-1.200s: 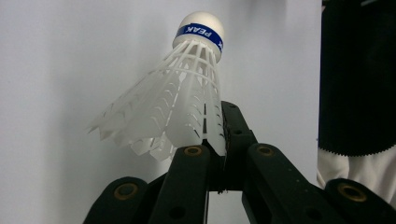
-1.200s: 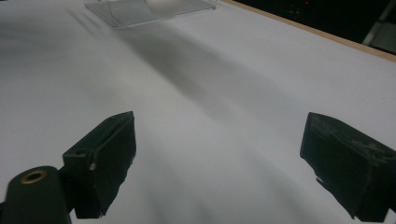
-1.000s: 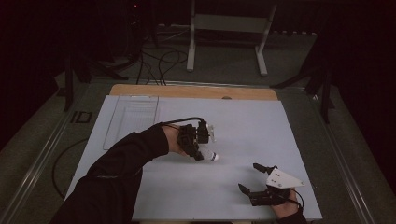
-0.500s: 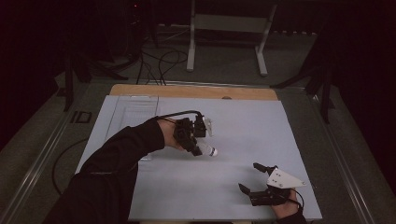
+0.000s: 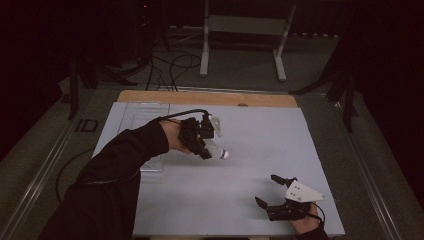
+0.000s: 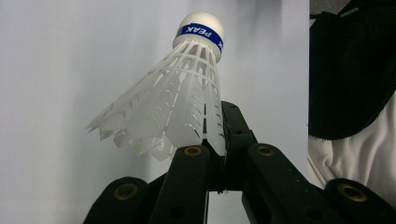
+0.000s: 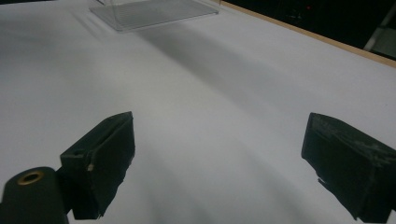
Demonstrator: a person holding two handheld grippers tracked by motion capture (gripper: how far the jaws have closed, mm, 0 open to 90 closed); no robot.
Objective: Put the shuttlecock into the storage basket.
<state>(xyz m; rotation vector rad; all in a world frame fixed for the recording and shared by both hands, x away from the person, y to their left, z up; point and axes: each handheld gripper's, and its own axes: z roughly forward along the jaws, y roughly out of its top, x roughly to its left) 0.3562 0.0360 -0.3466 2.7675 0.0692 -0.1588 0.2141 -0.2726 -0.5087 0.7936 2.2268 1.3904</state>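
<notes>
— Where is the shuttlecock [image 6: 187,98]?

— In the left gripper [image 5: 206,150], a little left of the middle of the white surface [image 5: 250,200] and lifted off it. The jaws are clamped on the lower edge of its white plastic skirt — the cork tip with the blue band points away, toward 4 o'clock in the high view.

— And the right gripper [image 5: 274,191]?

— Down at 5 o'clock near the surface's front edge, jaws spread wide, holding nothing. A clear plastic tray [image 5: 145,112] lies at 10 o'clock.

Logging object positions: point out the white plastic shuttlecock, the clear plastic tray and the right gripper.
white plastic shuttlecock [image 6: 173,107], left gripper view, skirt
clear plastic tray [image 7: 154,11], right gripper view, ribbed floor
right gripper [image 5: 267,190], high view, between fingertips
</notes>
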